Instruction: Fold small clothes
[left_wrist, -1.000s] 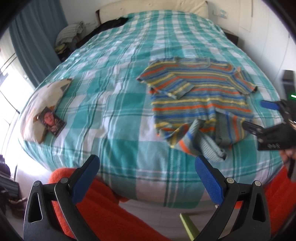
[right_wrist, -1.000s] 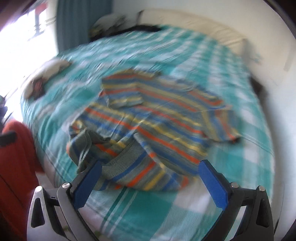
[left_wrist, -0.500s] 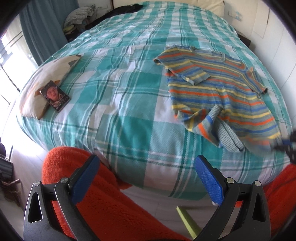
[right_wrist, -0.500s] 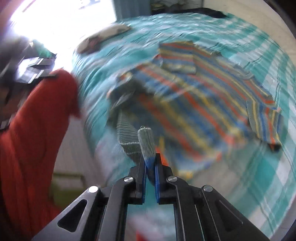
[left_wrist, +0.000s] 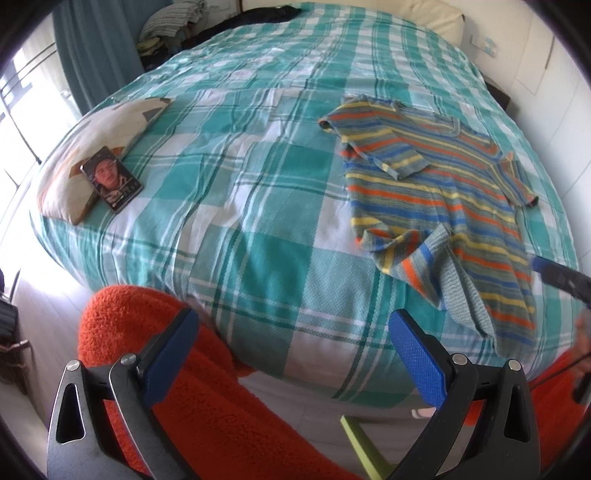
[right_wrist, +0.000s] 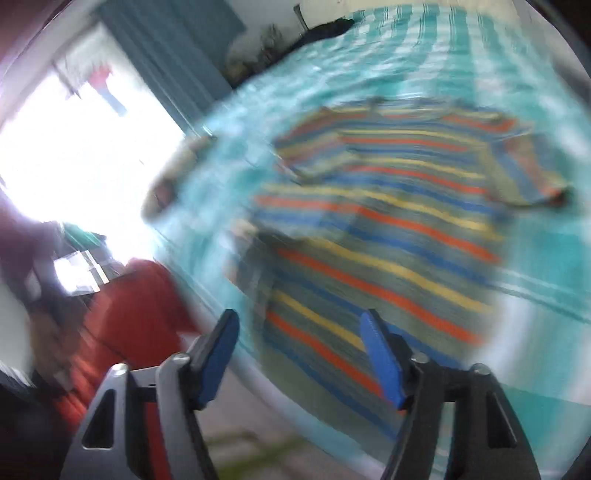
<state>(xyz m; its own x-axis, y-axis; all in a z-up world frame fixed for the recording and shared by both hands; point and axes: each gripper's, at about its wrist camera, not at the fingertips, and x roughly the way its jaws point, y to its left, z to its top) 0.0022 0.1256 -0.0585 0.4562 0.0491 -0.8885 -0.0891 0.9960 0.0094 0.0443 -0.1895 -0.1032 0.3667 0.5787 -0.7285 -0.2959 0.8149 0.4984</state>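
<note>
A small striped knit shirt (left_wrist: 439, 199) in grey, blue, orange and yellow lies on the right part of the checked bed, its left sleeve folded in and its lower hem rumpled at the bed's near edge. My left gripper (left_wrist: 291, 354) is open and empty, held off the near edge of the bed above an orange fleece. In the blurred right wrist view my right gripper (right_wrist: 299, 354) is open and empty just above the shirt's (right_wrist: 369, 236) lower hem. One blue-tipped finger of the right gripper also shows at the right edge of the left wrist view (left_wrist: 554, 275).
The teal and white checked bedspread (left_wrist: 236, 206) covers the whole bed. A pillow (left_wrist: 92, 158) with a phone (left_wrist: 110, 179) on it lies at the bed's left edge. An orange fleece (left_wrist: 207, 406) is right below the left gripper. Curtains and a bright window are at the left.
The right gripper was shut on the shirt's hem half a second ago; now it is open and the hem lies on the bed. The left gripper has drifted slightly closer to the bed.
</note>
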